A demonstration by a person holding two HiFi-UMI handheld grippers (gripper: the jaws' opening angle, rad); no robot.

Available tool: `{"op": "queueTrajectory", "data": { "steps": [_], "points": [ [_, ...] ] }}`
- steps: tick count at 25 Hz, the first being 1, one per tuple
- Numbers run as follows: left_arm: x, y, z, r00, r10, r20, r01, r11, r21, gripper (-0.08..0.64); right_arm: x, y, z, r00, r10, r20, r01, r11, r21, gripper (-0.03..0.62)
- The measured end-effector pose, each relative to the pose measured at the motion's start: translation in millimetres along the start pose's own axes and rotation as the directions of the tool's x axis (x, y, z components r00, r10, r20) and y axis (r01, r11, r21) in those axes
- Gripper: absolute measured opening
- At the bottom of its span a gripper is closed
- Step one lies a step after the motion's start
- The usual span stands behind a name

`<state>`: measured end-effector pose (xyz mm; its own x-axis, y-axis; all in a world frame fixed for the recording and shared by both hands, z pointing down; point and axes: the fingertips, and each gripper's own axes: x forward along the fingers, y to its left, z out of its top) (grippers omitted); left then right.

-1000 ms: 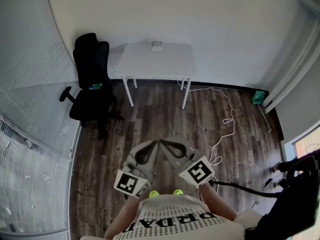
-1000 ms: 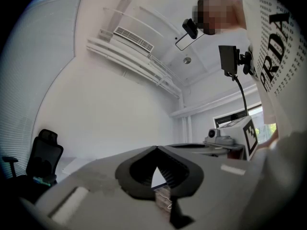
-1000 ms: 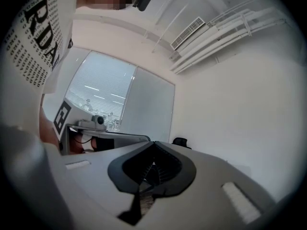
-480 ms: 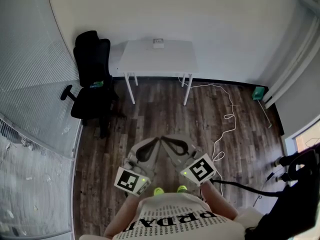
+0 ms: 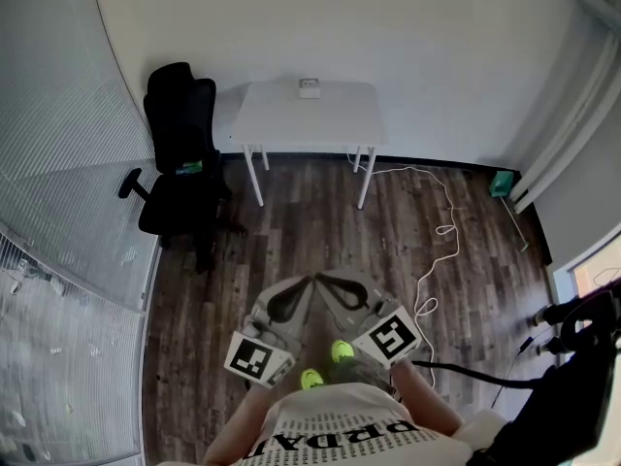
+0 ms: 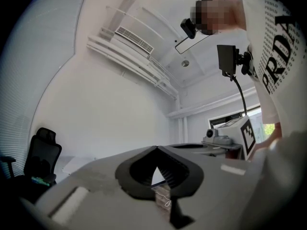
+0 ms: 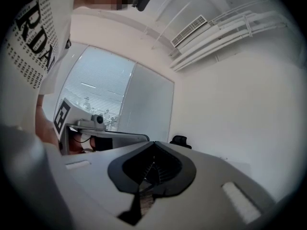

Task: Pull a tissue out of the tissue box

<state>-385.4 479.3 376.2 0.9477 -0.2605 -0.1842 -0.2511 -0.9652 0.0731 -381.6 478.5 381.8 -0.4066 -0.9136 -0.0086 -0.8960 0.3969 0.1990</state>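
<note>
**A:** Head view first. Where's the tissue box?

**B:** I take the small white thing in the upper middle of the frame to be the tissue box (image 5: 310, 87). It sits at the far edge of the white table (image 5: 291, 124). The left gripper (image 5: 303, 282) and right gripper (image 5: 323, 280) are low centre, tips side by side, well apart from it. It lies straight up-frame, and neither is nearer.

**A:** Left gripper view?

**B:** Jaws together, nothing between them. I can't pick out the box.

**A:** Right gripper view?

**B:** Jaws closed and empty too. The box's long axis is too small to tell.
</note>
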Motion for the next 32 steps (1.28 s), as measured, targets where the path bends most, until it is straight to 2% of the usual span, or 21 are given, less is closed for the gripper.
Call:
{"op": "queueTrajectory", "data": {
  "steps": [10,20,26,32],
  "points": [
    [41,12,-4,0.999,0.052,-0.011,-0.052,0.999,0.008,-0.009,7,-44,-6,0.999,0.040,0.022,-0.040,0.999,0.014,0.006],
    [113,24,-17,0.998,0.050,-0.025,-0.050,0.999,0.007,-0.009,8,-115,-24,0.999,0.051,-0.003,-0.051,0.999,0.019,0.006],
    [153,29,-26,0.998,0.066,-0.023,-0.066,0.998,0.009,-0.009,4,-155,-31,0.998,0.063,0.011,-0.063,0.997,0.034,0.006],
    [176,33,-36,0.996,0.078,-0.040,-0.078,0.997,0.012,-0.009,3,-178,-42,0.997,0.070,0.021,-0.071,0.996,0.050,0.006]
  ]
}}
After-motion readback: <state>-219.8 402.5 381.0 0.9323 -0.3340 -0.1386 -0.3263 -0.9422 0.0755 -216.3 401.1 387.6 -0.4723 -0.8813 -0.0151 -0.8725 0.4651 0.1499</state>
